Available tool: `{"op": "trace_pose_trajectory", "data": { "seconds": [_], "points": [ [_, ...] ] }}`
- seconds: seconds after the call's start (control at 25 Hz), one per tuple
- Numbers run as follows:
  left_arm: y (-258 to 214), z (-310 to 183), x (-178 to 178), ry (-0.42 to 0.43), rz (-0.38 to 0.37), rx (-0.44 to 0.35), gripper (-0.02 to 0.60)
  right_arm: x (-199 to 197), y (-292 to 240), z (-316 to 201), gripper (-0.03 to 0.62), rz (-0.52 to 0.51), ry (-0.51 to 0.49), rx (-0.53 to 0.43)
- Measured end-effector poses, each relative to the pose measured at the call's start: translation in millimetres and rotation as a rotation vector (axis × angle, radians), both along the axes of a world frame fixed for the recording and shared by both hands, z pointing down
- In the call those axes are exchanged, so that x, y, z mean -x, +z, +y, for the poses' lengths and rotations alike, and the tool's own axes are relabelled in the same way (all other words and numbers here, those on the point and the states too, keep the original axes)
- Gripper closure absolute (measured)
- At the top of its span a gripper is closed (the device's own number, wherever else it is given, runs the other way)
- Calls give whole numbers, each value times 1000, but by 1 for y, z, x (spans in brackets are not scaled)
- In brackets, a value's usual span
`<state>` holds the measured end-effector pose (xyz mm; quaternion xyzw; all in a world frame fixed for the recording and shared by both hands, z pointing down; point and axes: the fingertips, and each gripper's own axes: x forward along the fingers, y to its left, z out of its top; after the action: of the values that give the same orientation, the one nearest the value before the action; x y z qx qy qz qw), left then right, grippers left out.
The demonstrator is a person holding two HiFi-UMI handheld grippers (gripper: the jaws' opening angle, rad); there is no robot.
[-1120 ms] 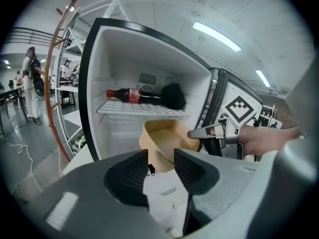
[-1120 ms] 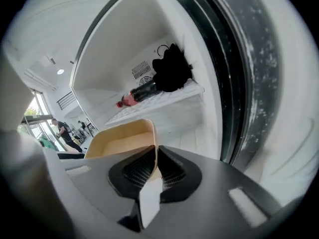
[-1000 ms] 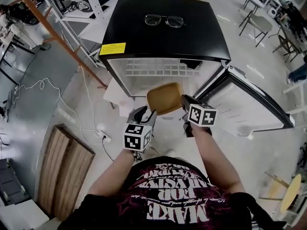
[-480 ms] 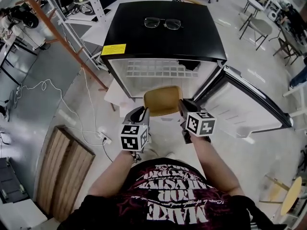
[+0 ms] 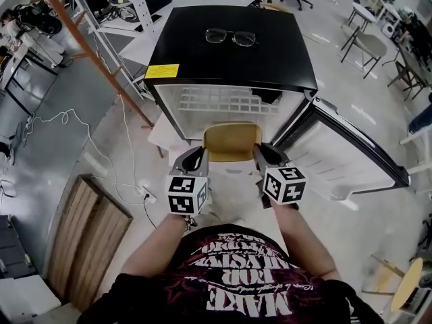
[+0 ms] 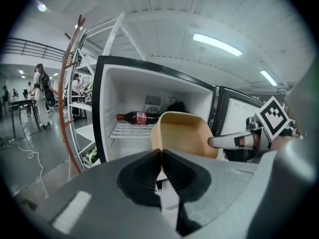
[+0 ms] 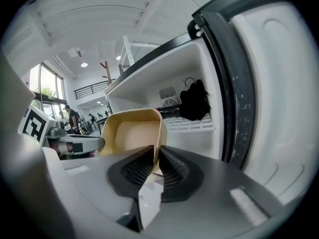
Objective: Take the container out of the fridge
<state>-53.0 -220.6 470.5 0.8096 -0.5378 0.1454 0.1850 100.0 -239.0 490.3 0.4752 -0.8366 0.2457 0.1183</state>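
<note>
**Nearly clear: draw the container out level**

Now, at the centre of the head view, the tan container (image 5: 231, 142) hangs at the mouth of the open fridge (image 5: 229, 52), apparently just outside it. The left gripper (image 5: 198, 158) is clamped on its left wall and the right gripper (image 5: 260, 154) on its right wall (each gripper view shows the rim squeezed between the jaws). To finish well, I'd draw both grippers toward the body at one pace. Hold the container level and don't spread or twist the pair, since thin walls may slip. Steer clear of the door (image 5: 344, 157) at right. Leave the bottle (image 6: 137, 117) on its shelf.
</note>
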Motion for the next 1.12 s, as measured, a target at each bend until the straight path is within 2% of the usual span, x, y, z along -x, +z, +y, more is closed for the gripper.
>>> {"op": "trace_pose_trajectory", "data": {
  "seconds": [0.48,0.68,1.12],
  "points": [
    [-50,-5,-4,-8,2,-128,569,-4,-59,3,523,25,-37,-173],
    [-70,-4,-7,-16,6,-182,569,-9,-83,5,523,-19,-38,-218],
    [-103,0,-10,-19,13,-251,569,-12,-116,10,523,-8,-58,-301]
  ]
}}
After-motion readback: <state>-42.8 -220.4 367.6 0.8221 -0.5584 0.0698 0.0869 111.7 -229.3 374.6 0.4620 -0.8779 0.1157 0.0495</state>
